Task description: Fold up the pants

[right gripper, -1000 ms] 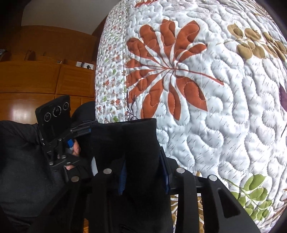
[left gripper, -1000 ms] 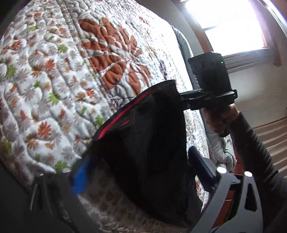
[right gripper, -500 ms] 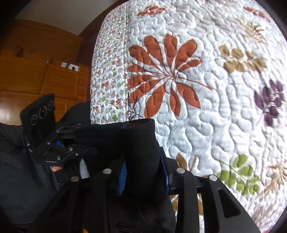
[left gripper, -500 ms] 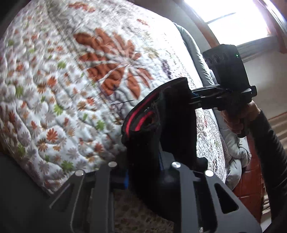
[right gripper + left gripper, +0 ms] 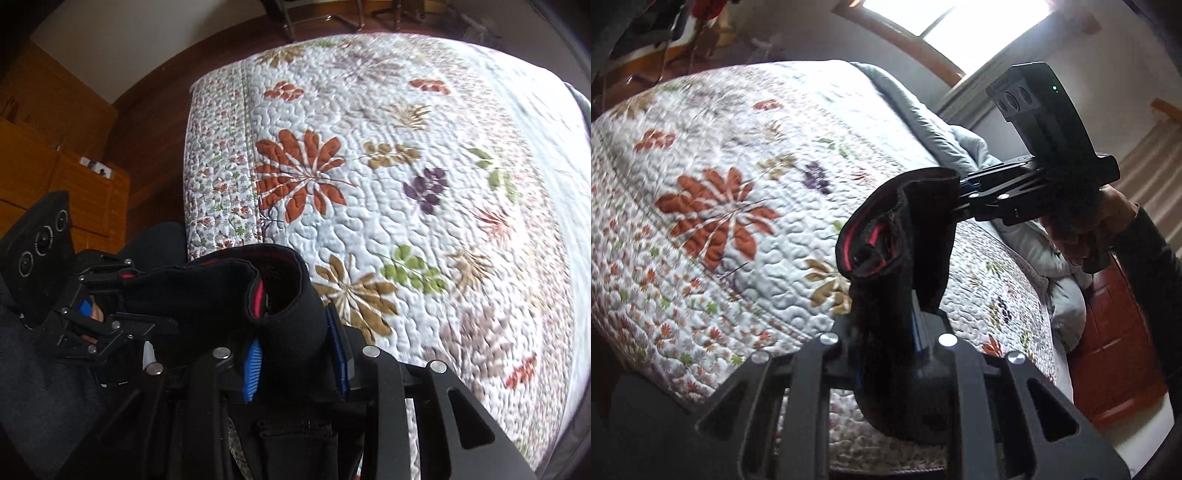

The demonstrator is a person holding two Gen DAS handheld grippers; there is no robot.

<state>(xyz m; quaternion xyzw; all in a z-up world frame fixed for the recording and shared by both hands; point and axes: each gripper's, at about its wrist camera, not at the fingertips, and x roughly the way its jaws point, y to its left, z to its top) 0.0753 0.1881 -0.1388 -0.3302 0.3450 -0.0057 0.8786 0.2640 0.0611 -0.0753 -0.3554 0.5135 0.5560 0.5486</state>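
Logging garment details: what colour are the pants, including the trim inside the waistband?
Black pants with red inner trim, clearest in the left wrist view.

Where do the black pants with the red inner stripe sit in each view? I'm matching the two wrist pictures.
Left wrist: black pants with red inner stripe, centre, above the near fingers.
Right wrist: same pants, lower left of centre.
Shared landmark: large orange leaf on the floral quilt.

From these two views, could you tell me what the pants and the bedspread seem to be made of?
Pants: soft matte black knit, probably fleece-lined; the fuzzy inside with red trim shows at the opening.
Bedspread: quilted, cotton-like cloth; puffy stitched swirls, printed leaves, no sheen.
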